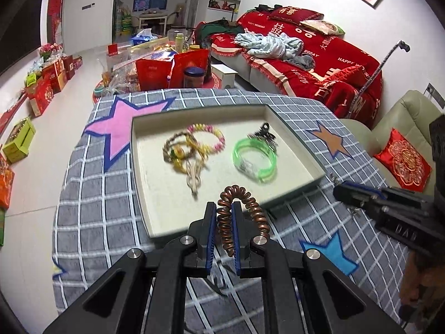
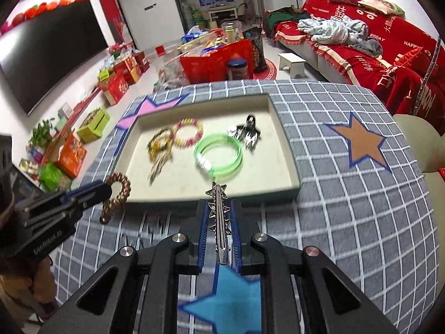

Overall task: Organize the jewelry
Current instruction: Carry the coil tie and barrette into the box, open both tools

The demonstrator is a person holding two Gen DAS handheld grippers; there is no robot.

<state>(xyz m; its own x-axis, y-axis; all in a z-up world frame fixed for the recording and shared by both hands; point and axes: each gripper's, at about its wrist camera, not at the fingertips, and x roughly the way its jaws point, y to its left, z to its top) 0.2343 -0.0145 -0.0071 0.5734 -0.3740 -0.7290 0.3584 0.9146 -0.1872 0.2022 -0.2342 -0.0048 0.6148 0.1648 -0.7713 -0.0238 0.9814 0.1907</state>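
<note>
My left gripper is shut on a brown coiled hair tie, held above the near edge of the cream tray. The same hair tie hangs from the left gripper in the right wrist view. My right gripper is shut on a silver hair clip with stars, just short of the tray's near rim. Inside the tray lie a green bangle, a pink and yellow beaded bracelet, a gold and brown tangle of bracelets and a black claw clip.
The tray sits on a round table with a grey checked cloth with coloured stars. Behind it are red gift bags, boxes on the floor, a red-covered sofa and a beige armchair at the right.
</note>
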